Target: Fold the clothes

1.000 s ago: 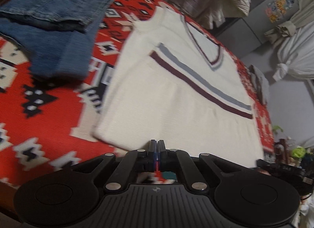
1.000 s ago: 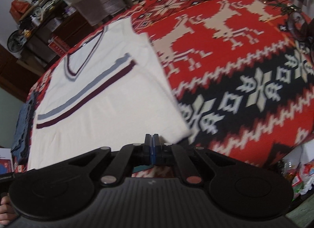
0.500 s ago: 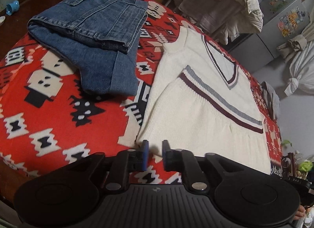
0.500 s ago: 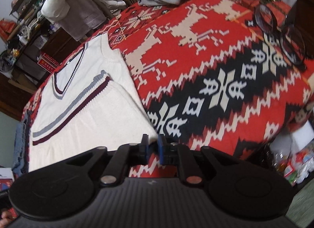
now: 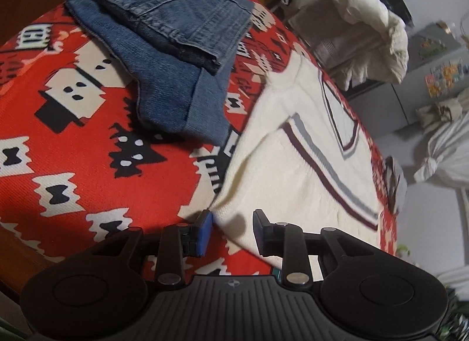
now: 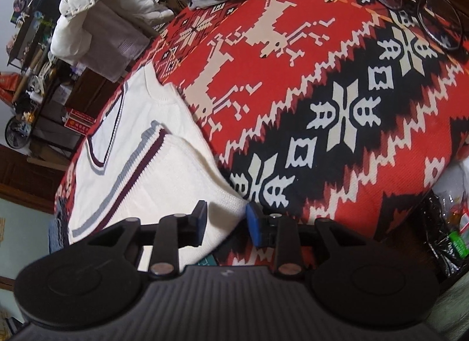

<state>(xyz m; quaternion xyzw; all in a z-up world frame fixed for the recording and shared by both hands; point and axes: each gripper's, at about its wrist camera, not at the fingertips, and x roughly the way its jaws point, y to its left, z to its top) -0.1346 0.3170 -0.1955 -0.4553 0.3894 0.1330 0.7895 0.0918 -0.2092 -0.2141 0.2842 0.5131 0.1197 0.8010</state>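
The cream sweater (image 5: 296,171) lies folded on the red blanket (image 5: 88,165), jeans (image 5: 176,56) beside it. Left gripper (image 5: 233,231) and right gripper (image 6: 225,222), fingers spread and empty, each straddle a near corner; its fold edge runs between them.

Your cream sweater (image 5: 293,182) is soft ribbed knit; beside it the jeans (image 5: 164,47) are coarse matt denim, on a woven patterned blanket (image 6: 337,83).
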